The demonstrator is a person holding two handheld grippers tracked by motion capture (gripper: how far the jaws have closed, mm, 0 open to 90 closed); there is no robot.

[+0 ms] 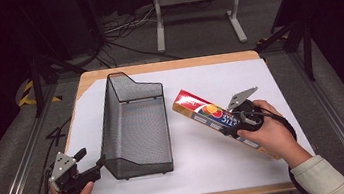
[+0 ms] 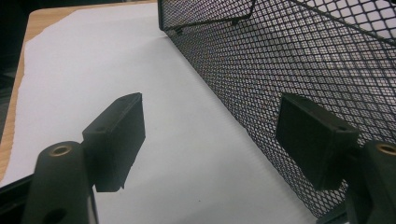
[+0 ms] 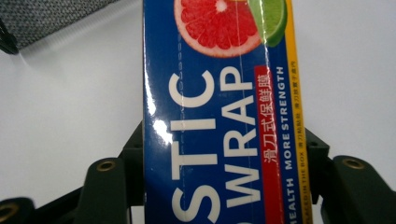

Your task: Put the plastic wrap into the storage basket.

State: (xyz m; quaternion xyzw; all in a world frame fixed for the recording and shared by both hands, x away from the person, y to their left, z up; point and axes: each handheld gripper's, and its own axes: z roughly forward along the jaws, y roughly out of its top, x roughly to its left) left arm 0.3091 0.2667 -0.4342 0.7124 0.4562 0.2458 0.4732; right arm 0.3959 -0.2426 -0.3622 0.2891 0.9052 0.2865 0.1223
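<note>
Between right gripper jaws: plastic wrap box, pinched on both sides.

The plastic wrap box is showing deep blue with white lettering, a yellow edge stripe, a red label strip, a pink grapefruit slice and green lime. The mesh basket is showing black diamond netting. White paper is covering the tan wooden surface.

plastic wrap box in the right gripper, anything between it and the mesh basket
Nothing visible. The long blue plastic wrap box is clamped in the right gripper; bare white table cover lies between it and the black wire mesh basket, whose top is open.
</note>
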